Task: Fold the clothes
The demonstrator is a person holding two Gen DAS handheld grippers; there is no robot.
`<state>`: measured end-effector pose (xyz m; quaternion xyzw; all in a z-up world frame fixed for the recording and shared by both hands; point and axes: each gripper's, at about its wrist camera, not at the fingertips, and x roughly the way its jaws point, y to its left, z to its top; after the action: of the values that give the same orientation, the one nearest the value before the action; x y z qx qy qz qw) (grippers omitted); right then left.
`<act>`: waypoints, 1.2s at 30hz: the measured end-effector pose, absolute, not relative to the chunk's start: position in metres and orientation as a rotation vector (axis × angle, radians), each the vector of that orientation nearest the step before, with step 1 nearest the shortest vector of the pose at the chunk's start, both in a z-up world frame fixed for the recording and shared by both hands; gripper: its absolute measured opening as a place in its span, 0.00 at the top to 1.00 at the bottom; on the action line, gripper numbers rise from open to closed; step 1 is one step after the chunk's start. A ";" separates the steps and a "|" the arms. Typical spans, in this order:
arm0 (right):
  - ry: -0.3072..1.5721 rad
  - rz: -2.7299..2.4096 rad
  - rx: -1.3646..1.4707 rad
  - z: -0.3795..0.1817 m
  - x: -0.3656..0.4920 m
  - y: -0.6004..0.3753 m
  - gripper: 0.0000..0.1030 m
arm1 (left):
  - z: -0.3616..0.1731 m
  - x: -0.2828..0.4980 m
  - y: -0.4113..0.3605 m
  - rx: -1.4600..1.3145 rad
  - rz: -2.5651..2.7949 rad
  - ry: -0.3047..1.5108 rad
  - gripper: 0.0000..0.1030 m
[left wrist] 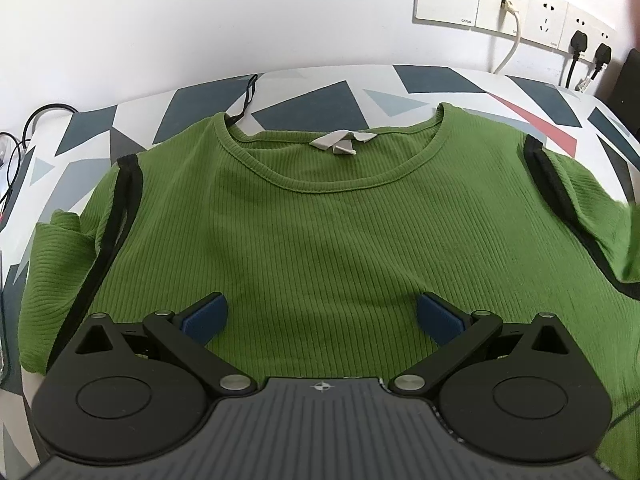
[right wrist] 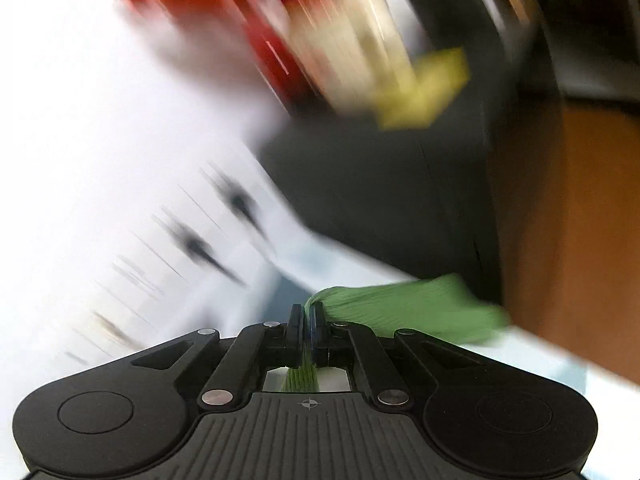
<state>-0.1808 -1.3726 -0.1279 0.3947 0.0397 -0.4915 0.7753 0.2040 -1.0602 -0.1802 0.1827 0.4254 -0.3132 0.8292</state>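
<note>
Left wrist view showed the green ribbed knit top point(left wrist: 320, 220) lying flat across the patterned table point(left wrist: 280, 92), neckline toward its far edge, the left gripper point(left wrist: 322, 318) spread wide above the body. The right gripper point(right wrist: 306, 320) pinched a bunched fold of it. Soft, light and limp, it looked best taken by hems or shoulders; bare cloth-covered room remained only along the far edge.
</note>
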 end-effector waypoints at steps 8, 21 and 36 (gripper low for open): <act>0.244 -1.298 1.005 -0.173 -0.274 -1.304 0.77 | -0.181 0.206 -1.059 0.388 -0.677 0.907 0.00; 0.526 -1.009 0.509 -0.160 -0.109 -1.345 0.53 | -0.183 0.205 -1.059 0.391 -0.693 0.896 0.00; 0.059 -1.106 0.705 -0.129 -0.191 -1.344 0.95 | -0.182 0.209 -1.059 0.398 -0.692 0.912 0.00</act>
<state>-0.1907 -1.3437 -0.1290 0.3277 0.0273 -0.5141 0.7922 0.2095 -1.0594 -0.1817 0.1870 0.4284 -0.3251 0.8221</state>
